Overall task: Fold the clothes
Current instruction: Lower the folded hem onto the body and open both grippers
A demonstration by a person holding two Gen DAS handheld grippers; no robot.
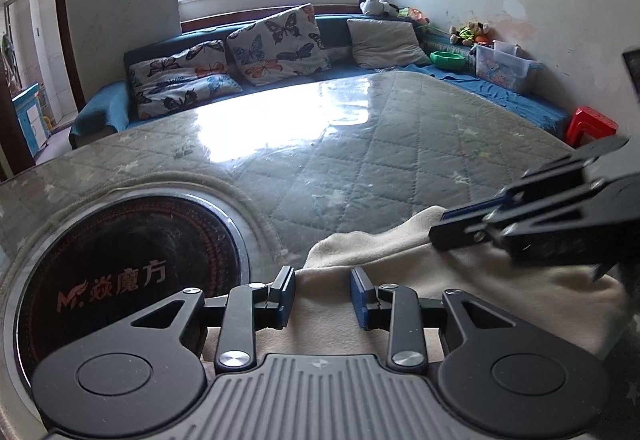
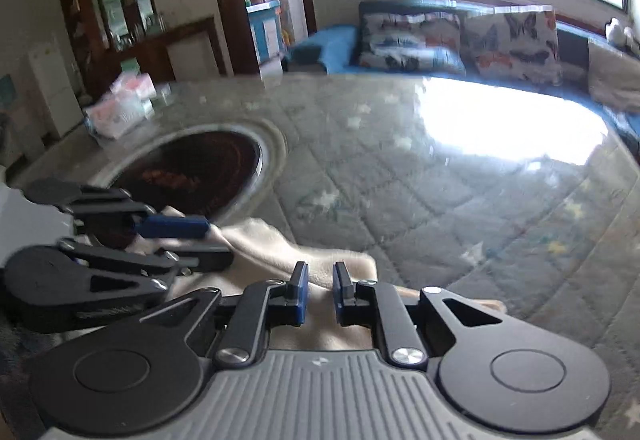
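with the cream garment (image 1: 400, 280) bunched at the near edge of the quilted table (image 1: 360, 160), just right of the round cooktop (image 1: 128, 264), i judge the step to be taking hold for a fold. my left gripper (image 1: 322, 296) stands part open over the cloth, pads not pressing. my right gripper (image 2: 321, 294) is narrow, a small gap showing; whether it pinches fabric i cannot tell. advice: seat both grips on one edge, then lift evenly.

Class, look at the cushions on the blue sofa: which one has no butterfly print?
The plain beige cushion, rightmost of the three, nearest the stuffed toys. The other two cushions carry butterflies.
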